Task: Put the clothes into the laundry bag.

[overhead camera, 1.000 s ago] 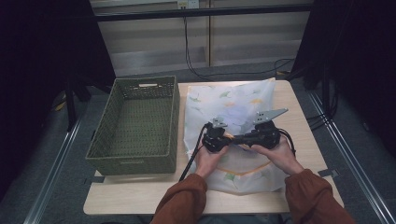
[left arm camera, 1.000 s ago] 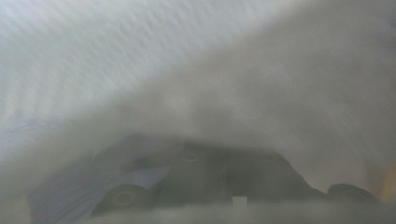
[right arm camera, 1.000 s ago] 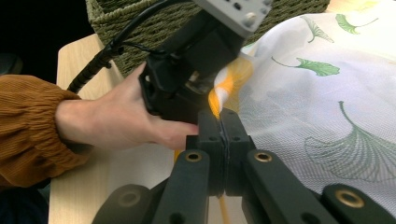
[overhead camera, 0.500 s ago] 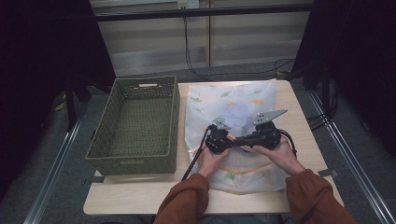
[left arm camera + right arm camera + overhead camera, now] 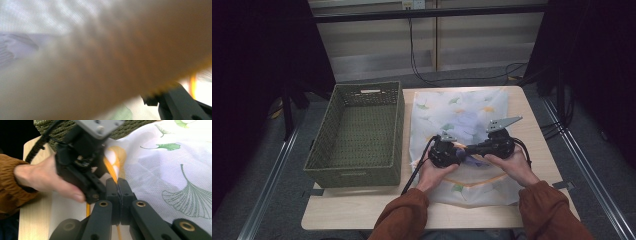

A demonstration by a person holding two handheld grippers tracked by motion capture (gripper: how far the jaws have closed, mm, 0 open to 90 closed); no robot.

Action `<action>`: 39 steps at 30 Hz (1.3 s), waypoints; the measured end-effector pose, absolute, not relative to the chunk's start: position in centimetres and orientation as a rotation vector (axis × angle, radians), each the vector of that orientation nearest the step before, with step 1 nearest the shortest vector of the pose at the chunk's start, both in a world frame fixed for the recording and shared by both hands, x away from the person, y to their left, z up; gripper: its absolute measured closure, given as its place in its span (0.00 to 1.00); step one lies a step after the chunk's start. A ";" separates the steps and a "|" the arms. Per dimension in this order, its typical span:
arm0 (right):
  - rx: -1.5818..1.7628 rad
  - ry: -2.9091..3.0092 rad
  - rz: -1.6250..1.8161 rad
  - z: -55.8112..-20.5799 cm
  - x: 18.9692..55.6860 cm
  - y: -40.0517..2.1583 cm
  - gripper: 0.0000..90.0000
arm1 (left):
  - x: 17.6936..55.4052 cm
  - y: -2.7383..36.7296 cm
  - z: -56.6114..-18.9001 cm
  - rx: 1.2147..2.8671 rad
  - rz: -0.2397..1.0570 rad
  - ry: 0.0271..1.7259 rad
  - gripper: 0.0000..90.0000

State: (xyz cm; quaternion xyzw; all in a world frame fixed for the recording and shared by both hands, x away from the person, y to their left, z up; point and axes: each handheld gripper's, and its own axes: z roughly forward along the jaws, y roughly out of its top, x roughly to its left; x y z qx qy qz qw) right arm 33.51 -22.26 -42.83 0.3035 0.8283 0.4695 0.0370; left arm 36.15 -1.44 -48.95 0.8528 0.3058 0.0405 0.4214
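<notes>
A sheer white cloth (image 5: 462, 112) printed with green leaves and edged in orange lies spread on the table. Both grippers meet tip to tip over its near half. My right gripper (image 5: 118, 182) is shut on the cloth's orange edge (image 5: 110, 167), which rises from between its pads. My left gripper (image 5: 460, 153) sits right against it, and its jaws have just been opening with cloth between them. In the left gripper view, blurred cloth (image 5: 100, 62) hangs over the lens and one black fingertip (image 5: 152, 100) shows at the lower right. A hand (image 5: 45, 177) holds the left gripper (image 5: 96, 187).
A green woven basket (image 5: 319, 150) stands left of the cloth, with nothing in it. The bare wooden table (image 5: 537, 125) shows right of the cloth and along the near edge. Cables trail from both grippers.
</notes>
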 end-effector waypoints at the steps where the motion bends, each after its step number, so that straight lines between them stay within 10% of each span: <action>1: 0.939 2.538 1.443 -42.8 33.5 -22.3 1.00 | 36.0 -1.3 -48.7 2.150 0.116 0.750 0.59; 39: 0.962 2.544 1.422 -42.8 33.2 -22.4 0.97 | 28.4 7.9 -47.1 2.298 0.034 0.559 0.75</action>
